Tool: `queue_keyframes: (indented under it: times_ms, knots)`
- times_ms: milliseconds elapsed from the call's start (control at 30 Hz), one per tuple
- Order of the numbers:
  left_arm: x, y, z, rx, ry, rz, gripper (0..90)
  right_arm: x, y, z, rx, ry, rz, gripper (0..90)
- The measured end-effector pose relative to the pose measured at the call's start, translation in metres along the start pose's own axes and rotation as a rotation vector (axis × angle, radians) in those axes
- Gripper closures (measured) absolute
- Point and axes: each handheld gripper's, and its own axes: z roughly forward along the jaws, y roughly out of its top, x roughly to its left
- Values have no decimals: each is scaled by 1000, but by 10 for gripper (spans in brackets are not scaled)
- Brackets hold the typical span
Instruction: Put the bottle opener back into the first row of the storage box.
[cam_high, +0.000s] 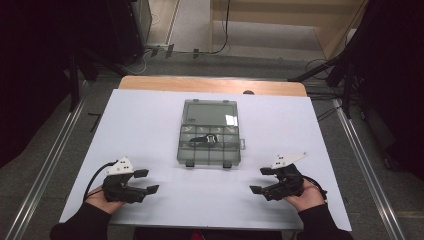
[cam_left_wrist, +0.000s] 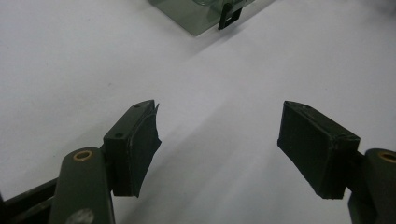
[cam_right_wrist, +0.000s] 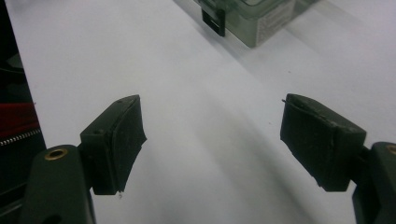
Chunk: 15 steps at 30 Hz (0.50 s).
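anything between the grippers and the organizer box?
Nothing visible. The left gripper and right gripper sit open near the table's front edge, with bare white surface between each and the clear organizer box at the centre. Its black front latches face them.

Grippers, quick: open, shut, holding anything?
Left gripper: open, holding nothing, over the white table short of the box.
Right gripper: open, holding nothing, also short of the box.
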Motion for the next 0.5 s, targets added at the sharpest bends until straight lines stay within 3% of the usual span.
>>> queue_keyframes:
  times_ms: [233,500]
  knots:
    - [0,0,0,2,1,2,283,-8,-10,-5,6,-18,5,223]
    - [0,0,0,0,-2,4,283,-18,-18,-7,8,-30,48,222]
